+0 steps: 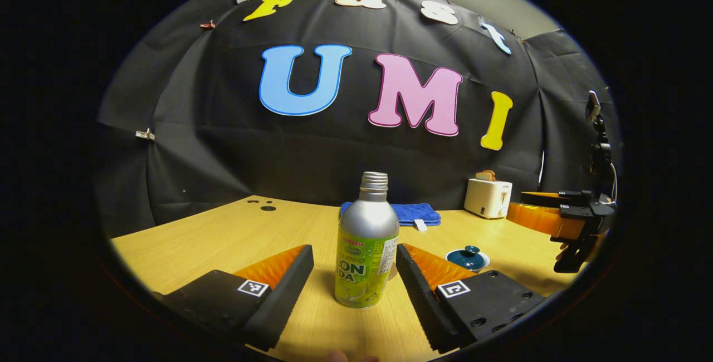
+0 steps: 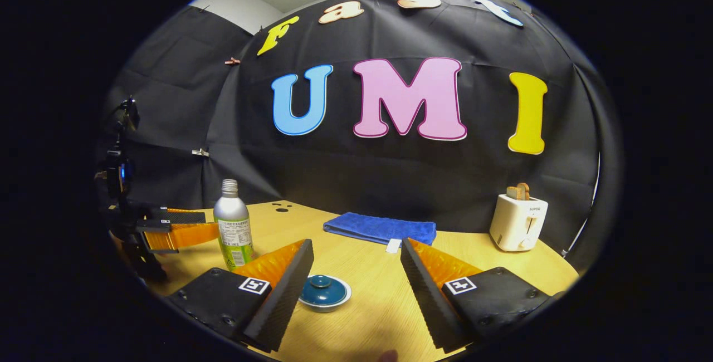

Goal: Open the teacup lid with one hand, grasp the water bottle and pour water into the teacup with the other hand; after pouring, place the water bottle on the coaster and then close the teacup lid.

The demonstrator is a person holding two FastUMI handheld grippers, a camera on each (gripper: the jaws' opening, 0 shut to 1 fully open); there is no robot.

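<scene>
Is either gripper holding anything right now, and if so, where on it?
Nothing is held. The left gripper is open with the water bottle standing between its fingers, untouched. The right gripper is open above the table.

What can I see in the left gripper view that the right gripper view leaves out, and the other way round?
Left gripper view: the right gripper, open, off at the picture's right edge. Right gripper view: the left gripper, open, beside the water bottle. Both: the bottle, the lidded teacup, the blue towel, the toaster and the wooden table.
</scene>
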